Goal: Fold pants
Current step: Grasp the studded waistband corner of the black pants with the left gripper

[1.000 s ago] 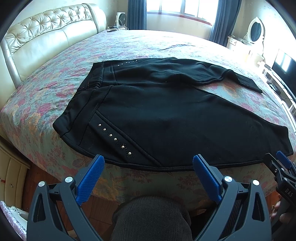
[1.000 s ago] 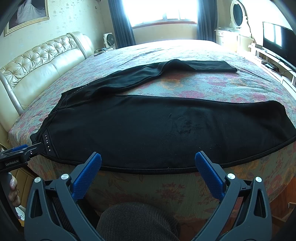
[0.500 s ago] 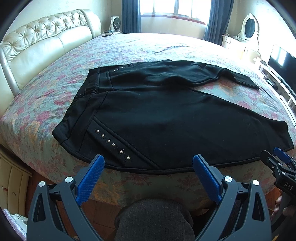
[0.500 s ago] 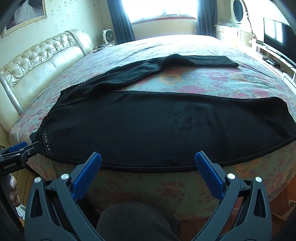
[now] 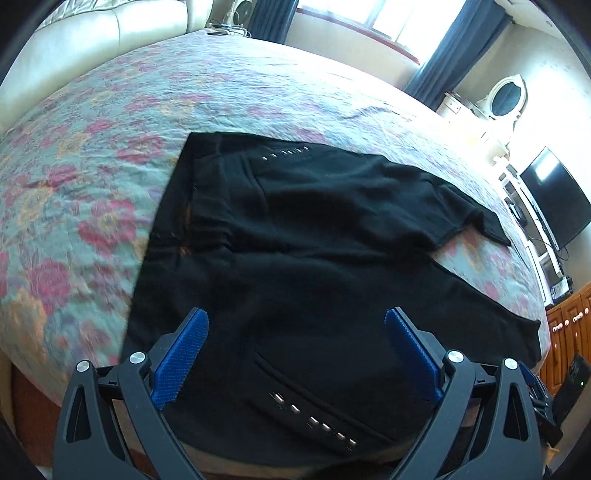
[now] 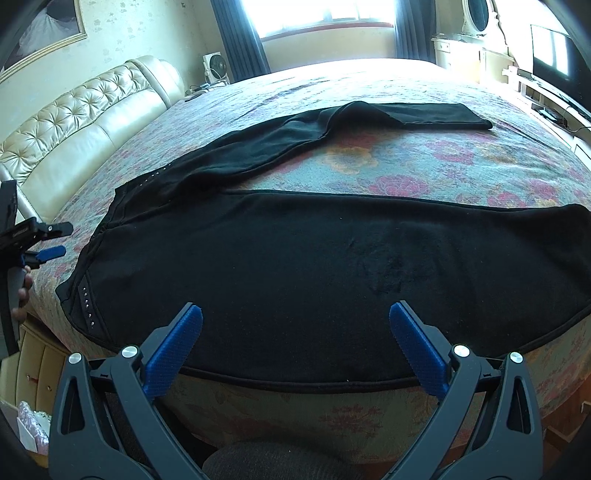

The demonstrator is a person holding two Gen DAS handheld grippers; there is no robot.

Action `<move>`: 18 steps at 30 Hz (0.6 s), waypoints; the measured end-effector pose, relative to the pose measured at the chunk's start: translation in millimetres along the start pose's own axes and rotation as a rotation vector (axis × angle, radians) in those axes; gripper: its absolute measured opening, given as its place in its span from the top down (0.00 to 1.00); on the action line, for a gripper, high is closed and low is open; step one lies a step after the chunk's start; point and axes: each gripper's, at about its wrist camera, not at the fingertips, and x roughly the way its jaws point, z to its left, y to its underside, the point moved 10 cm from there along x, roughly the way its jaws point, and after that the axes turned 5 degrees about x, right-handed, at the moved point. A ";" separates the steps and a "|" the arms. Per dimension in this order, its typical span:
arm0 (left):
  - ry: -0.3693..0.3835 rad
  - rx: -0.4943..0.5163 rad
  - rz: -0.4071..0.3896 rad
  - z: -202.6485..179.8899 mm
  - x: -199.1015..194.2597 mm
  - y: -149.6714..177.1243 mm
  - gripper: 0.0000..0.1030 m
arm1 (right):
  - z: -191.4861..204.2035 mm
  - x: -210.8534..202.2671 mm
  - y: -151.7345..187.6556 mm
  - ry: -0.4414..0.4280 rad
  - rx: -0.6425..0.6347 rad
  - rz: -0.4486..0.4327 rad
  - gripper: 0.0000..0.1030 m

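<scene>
Black pants (image 5: 314, 258) lie spread flat on a floral bedspread (image 5: 92, 184), waistband to the left, legs running right. One leg lies along the near bed edge (image 6: 332, 266); the other angles away toward the far side (image 6: 295, 136). A row of silver studs (image 5: 314, 421) marks the near hip. My left gripper (image 5: 295, 354) is open and empty, hovering over the waist and hip area. My right gripper (image 6: 295, 339) is open and empty, at the near hem of the front leg. The left gripper also shows in the right wrist view (image 6: 40, 240), at the far left.
A cream tufted headboard (image 6: 85, 122) borders the bed on the left. A TV (image 5: 554, 206) and wooden cabinets (image 5: 569, 332) stand to the right. A white vanity with an oval mirror (image 6: 476, 22) and a window are behind the bed. A small fan (image 6: 214, 70) stands by the headboard.
My left gripper has moved forward and up over the bed, now above the pants' waist and hip. My right gripper has edged slightly closer to the front leg. Both stay open.
</scene>
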 end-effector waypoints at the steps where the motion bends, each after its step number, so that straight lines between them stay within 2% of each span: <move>1: 0.007 -0.003 0.005 15.9 7.0 -12.7 0.07 | 2.8 3.9 -1.4 -0.006 -0.004 0.009 0.02; 6: 0.018 -0.012 0.073 86.5 62.2 -67.8 0.07 | 17.6 21.8 -2.2 -0.044 -0.031 0.067 0.02; 7: 0.039 -0.026 0.114 97.7 76.3 -72.7 0.07 | 20.1 24.7 -1.8 -0.051 -0.036 0.080 0.02; 8: 0.074 -0.068 0.195 109.1 94.1 -73.7 0.07 | 22.5 27.2 -1.6 -0.061 -0.039 0.090 0.02; 9: 0.109 -0.126 0.234 119.7 105.1 -76.1 0.07 | 23.8 29.4 -1.4 -0.068 -0.038 0.100 0.02; 10: 0.164 -0.202 0.221 127.0 109.3 -83.7 0.07 | 24.8 31.8 -1.2 -0.075 -0.034 0.109 0.02; 13: 0.323 -0.337 0.058 142.7 102.3 -121.6 0.07 | 26.7 37.9 -0.5 -0.103 -0.014 0.135 0.02; 15: 0.336 -0.342 0.041 149.7 107.0 -132.8 0.07 | 26.4 43.6 0.7 -0.116 0.001 0.156 0.02; 18: 0.339 -0.275 0.068 144.4 119.3 -138.5 0.07 | 24.9 50.8 2.7 -0.131 0.030 0.188 0.02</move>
